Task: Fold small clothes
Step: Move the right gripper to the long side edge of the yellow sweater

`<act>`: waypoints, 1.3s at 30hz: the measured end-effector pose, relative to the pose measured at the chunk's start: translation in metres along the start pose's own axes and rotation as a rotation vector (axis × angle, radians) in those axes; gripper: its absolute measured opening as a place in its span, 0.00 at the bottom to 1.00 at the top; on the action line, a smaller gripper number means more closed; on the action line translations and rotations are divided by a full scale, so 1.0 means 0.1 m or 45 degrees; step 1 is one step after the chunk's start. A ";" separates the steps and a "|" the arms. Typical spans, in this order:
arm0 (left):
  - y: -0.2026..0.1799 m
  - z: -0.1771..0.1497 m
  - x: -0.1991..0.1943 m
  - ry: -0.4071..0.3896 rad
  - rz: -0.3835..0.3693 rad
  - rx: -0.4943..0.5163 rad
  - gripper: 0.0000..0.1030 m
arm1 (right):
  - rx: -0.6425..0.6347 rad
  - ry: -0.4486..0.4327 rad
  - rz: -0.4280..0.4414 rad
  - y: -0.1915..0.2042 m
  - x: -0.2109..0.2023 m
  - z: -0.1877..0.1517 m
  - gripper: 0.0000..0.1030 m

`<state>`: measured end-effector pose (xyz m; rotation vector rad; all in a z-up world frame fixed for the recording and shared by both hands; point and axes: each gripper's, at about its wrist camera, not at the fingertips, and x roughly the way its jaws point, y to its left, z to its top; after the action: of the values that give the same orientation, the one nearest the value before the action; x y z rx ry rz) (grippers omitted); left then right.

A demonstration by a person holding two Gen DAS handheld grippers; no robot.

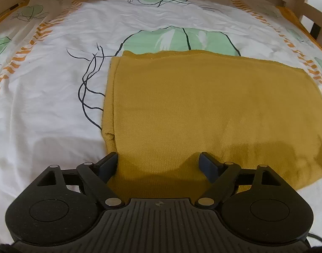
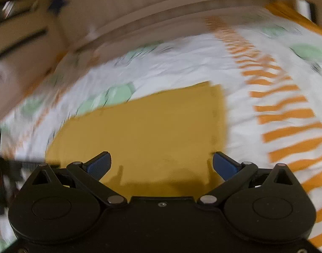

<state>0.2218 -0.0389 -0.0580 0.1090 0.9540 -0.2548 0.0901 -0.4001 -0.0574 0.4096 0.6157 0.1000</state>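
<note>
Mustard cloth [image 1: 203,109] is laid flat, folded, on the patterned bedsheet [image 1: 45,105]. Left gripper [image 1: 158,165] and right gripper [image 2: 162,164] are held spread, empty, over its near edge. Edges should be squared before the next fold is made.

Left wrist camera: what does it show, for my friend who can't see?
A folded mustard-yellow cloth lies flat on a white bedsheet with green leaves and orange stripes. The left gripper hangs over its near edge, jaws open, holding nothing.
</note>
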 end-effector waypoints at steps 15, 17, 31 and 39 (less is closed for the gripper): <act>-0.10 0.19 -0.26 0.082 -0.046 -0.086 0.77 | 0.403 0.065 0.365 -0.77 0.58 0.13 1.00; -0.22 0.29 -0.38 0.031 -0.024 -0.078 0.77 | 0.411 0.053 0.387 -0.79 0.59 0.13 1.00; -1.24 1.11 0.20 0.002 0.119 0.015 0.77 | 0.398 0.013 0.448 -0.85 0.55 0.09 1.00; -1.41 1.10 0.53 0.089 0.200 0.050 0.77 | 0.428 0.015 0.460 -0.87 0.56 0.10 1.00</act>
<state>0.3010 -0.2061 -0.0350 0.2293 1.0046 -0.1254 0.1393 -0.4714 -0.1156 0.8453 0.5659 0.3466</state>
